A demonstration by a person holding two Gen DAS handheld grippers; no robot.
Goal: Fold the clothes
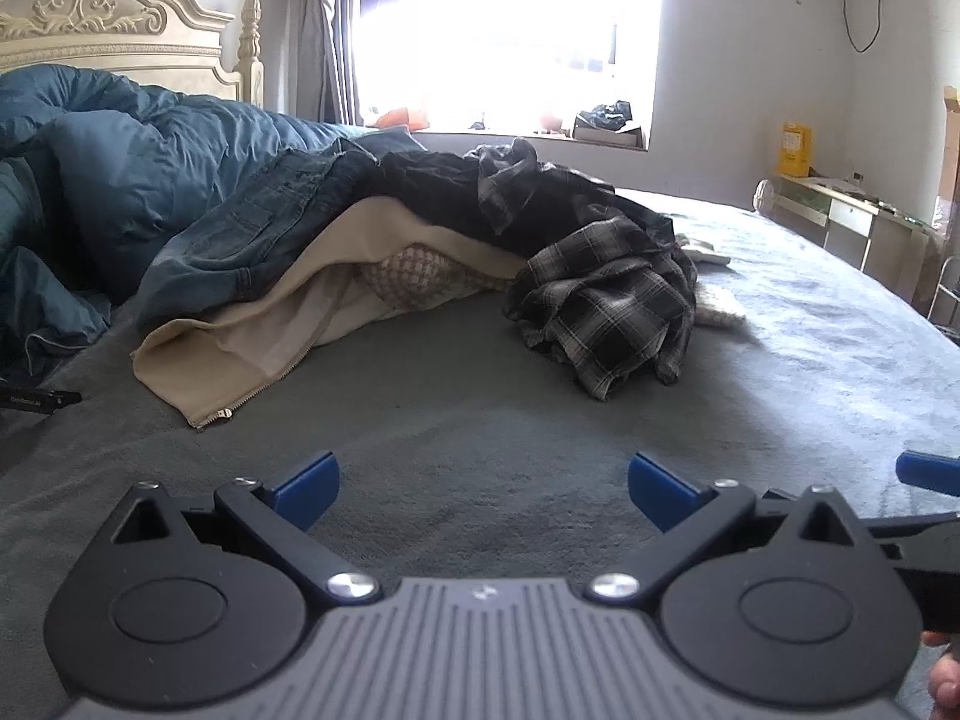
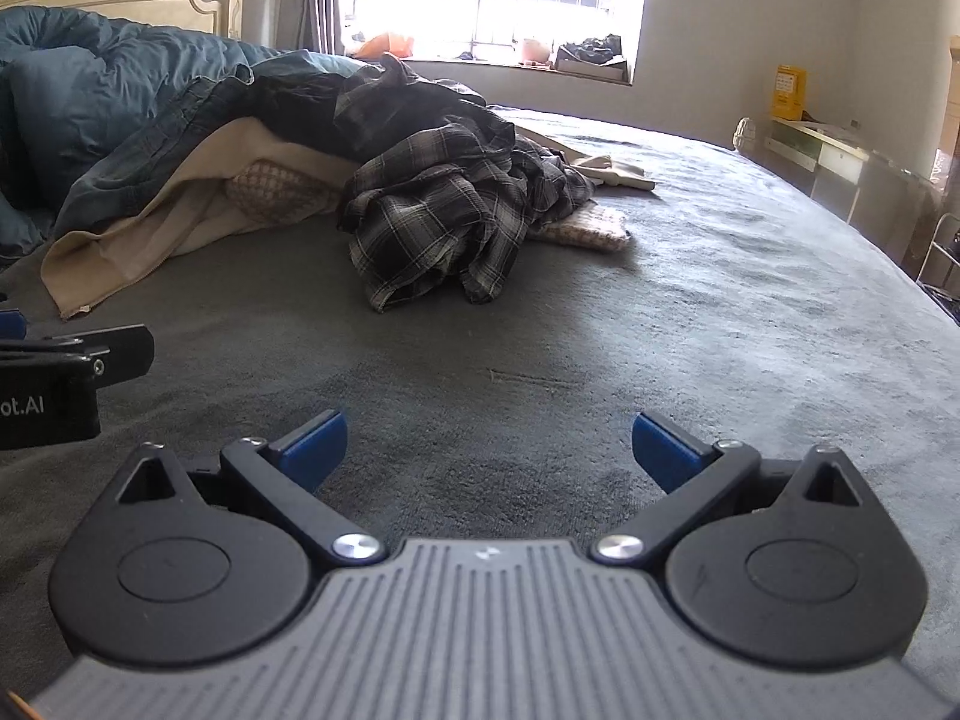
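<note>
A heap of clothes lies on the grey bed cover: a crumpled black-and-white plaid shirt in front, a beige zip jacket to its left, denim jeans on top, a checked knit piece behind. My left gripper hovers low over bare cover, well short of the heap, open and empty. My right gripper is likewise open and empty, beside the left one, whose black body shows at the left edge.
A blue duvet is bunched at the headboard on the left. A bright window with cluttered sill is behind. A white desk with a yellow box stands past the bed's right edge. A fingertip shows bottom right.
</note>
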